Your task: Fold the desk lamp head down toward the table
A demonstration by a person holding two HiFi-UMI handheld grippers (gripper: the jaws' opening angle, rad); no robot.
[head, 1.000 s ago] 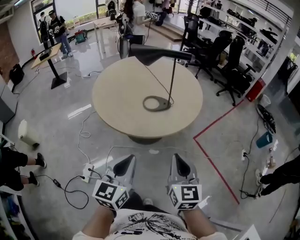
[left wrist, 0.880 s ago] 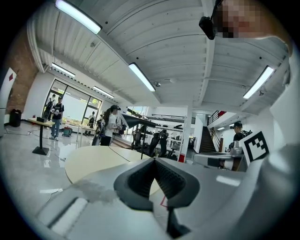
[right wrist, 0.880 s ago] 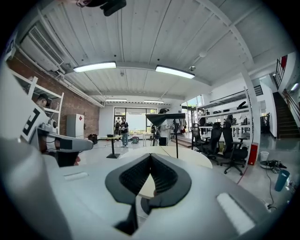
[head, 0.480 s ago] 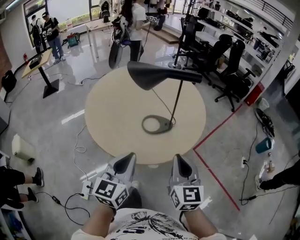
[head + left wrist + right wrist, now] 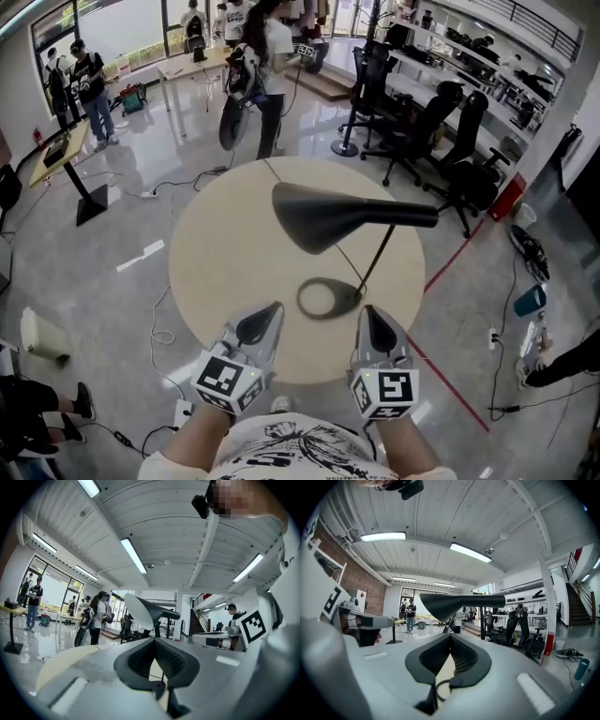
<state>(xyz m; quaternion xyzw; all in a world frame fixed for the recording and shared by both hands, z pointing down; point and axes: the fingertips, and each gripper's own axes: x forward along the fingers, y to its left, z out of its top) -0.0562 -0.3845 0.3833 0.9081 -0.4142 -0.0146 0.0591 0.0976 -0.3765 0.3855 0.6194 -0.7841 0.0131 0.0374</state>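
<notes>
Approach step, I judge: the lamp head (image 5: 328, 214) stands level above the table (image 5: 216, 244), untouched. The left gripper (image 5: 261, 323) and right gripper (image 5: 378, 328) (jaws together, empty) hover at its near edge. Next, one must reach the head and press it down.

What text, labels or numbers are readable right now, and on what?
No readable text in any view.
Left cube, right cube: black-and-white square codes only, no letters or numbers.
Lamp: plain black, no label visible.
Shirt: drawn print, no words legible.
Red wall sign: too small to read.
</notes>
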